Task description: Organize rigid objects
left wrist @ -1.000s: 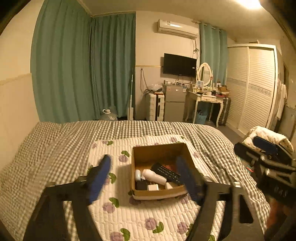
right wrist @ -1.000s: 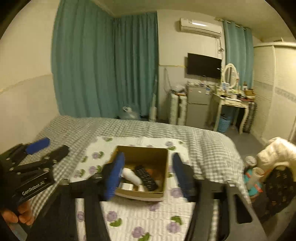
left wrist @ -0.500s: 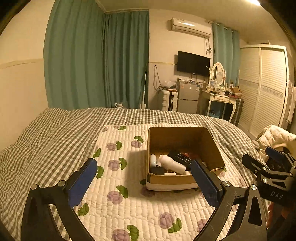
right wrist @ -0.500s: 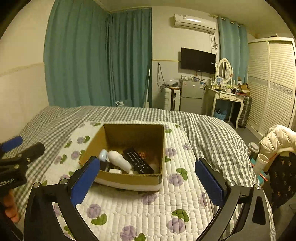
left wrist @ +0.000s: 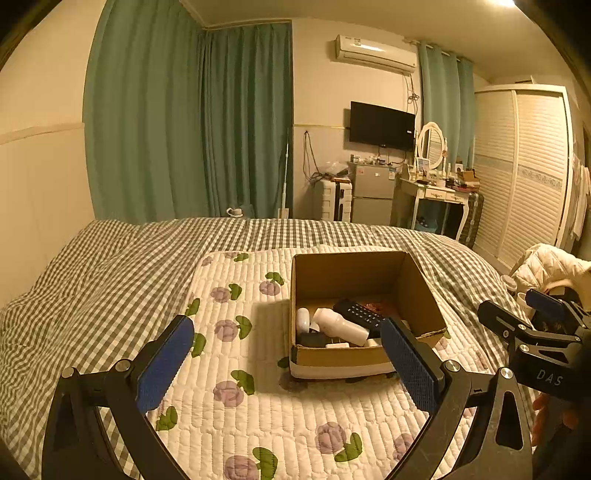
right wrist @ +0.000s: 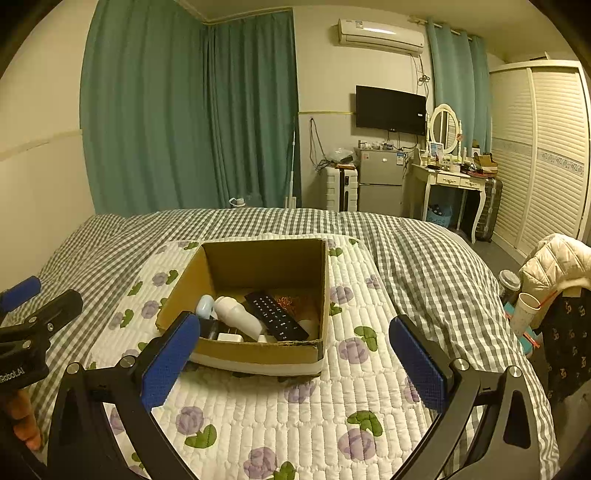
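A checked bed [left wrist: 110, 273] carries a floral quilted pad [right wrist: 369, 387], and the open cardboard box [right wrist: 258, 266] sits on that pad. Inside the box lie a white bottle [right wrist: 238, 315] and, just right of it, a black remote control [right wrist: 277, 315]. The left gripper [left wrist: 288, 363], marked "Robot.AI", and the right gripper [right wrist: 291, 363], marked "DAS", both gape empty before the box, wider apart than a second ago.

curtains [left wrist: 192, 122]: green, covered far wall | television [right wrist: 390, 109]: hung on wall | air conditioner [right wrist: 380, 32]: above it | small fridge [right wrist: 380, 182]: stood beside white dressing table [right wrist: 448, 181] | wardrobe [left wrist: 524, 166]: white, far right | bedspread [left wrist: 103, 266]: checked
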